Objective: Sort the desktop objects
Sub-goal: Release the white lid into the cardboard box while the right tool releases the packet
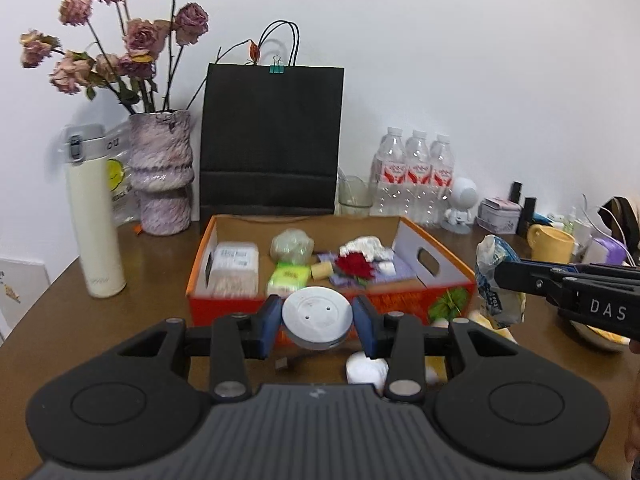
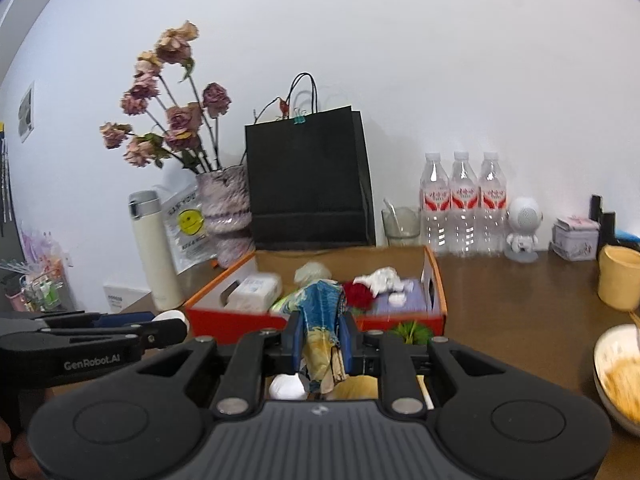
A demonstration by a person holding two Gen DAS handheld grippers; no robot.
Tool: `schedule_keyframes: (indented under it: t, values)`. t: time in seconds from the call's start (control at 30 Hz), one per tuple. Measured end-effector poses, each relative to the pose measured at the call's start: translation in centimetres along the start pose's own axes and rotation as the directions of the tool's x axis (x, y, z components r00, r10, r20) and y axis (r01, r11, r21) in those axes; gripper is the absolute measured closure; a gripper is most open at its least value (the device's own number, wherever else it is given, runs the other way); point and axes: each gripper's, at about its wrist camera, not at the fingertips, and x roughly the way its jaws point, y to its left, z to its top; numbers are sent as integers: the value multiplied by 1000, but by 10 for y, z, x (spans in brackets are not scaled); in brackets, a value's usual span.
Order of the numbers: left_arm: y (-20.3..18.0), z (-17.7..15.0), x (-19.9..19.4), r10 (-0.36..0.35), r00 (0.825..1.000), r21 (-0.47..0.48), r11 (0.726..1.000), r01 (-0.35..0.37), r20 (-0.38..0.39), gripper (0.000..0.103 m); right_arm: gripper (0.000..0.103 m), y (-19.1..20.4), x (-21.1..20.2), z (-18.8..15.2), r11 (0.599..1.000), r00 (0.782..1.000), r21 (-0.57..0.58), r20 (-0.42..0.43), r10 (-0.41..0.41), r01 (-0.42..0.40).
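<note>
Leftmost, the left gripper [image 1: 317,322] holds a round grey-white plastic disc [image 1: 317,317] between partly open jaws, before the orange cardboard box [image 1: 436,290] on the brown bench [image 1: 156,280]. Rightward, the right gripper [image 2: 322,340], jaws narrow, clamps a crumpled blue-and-yellow plastic wrapper [image 2: 323,320] near the box's front wall.

White disc [image 1: 317,317], crumpled wrapper [image 2: 325,332], both lifted

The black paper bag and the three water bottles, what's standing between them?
A clear glass cup stands between the black paper bag and the water bottles; both wrist views show it.

Bright even light, fisheye warping, slight blur
</note>
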Motion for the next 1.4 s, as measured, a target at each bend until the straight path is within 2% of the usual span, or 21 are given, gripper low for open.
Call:
schedule_keyframes:
  t: [0.1,0.27,0.43,0.57,0.67,0.77,0.87,0.97,1.03,1.07,1.1,1.17,1.3,1.37,1.4]
  values:
    - [6,15,33,-7,1000,-14,1000,7,-7,63,85,-10,33,17,1000,1000,-2,-7,-22,22]
    - [14,35,94,-35,998,-31,999,33,-59,63,85,-35,94,38,998,995,7,-66,-69,69]
    - [19,61,166,-51,984,-15,999,49,-171,63,85,-55,163,63,996,982,-51,-169,-84,76]
    - [26,67,222,-50,954,-53,998,36,-295,63,84,-77,226,78,995,942,-39,-319,-103,96]
    - [20,60,242,-27,937,-6,1000,26,-349,62,82,-81,264,79,990,897,-62,-420,-139,125]
    - [19,55,250,-29,924,-8,1000,29,-382,60,79,-80,291,74,991,856,-66,-500,-134,116]
    - [23,57,247,-56,918,-35,998,47,-391,50,71,-76,304,69,986,828,-91,-534,-168,142]
    - [25,65,240,-52,923,-29,999,44,-382,46,62,-78,307,71,992,813,-30,-571,-117,122]
    - [29,73,234,-42,926,-36,999,31,-374,39,57,-81,302,77,992,812,15,-576,-92,124]
    - [31,76,230,-34,929,-42,999,20,-369,30,52,-81,297,80,992,817,38,-572,-75,118]
    - [32,79,225,-22,928,-44,999,6,-372,27,44,-81,293,84,992,820,58,-569,-59,111]
    - [33,83,218,3,923,-41,999,-20,-386,23,37,-79,281,93,992,826,77,-562,-41,101]
    - [33,89,198,58,912,-41,996,-81,-406,13,34,-72,260,104,993,822,68,-568,-40,96]
    - [33,94,182,82,918,-47,993,-109,-389,4,33,-69,247,109,993,821,66,-569,-47,103]
    - [33,96,174,92,922,-47,992,-118,-377,3,32,-68,241,111,993,821,67,-570,-45,102]
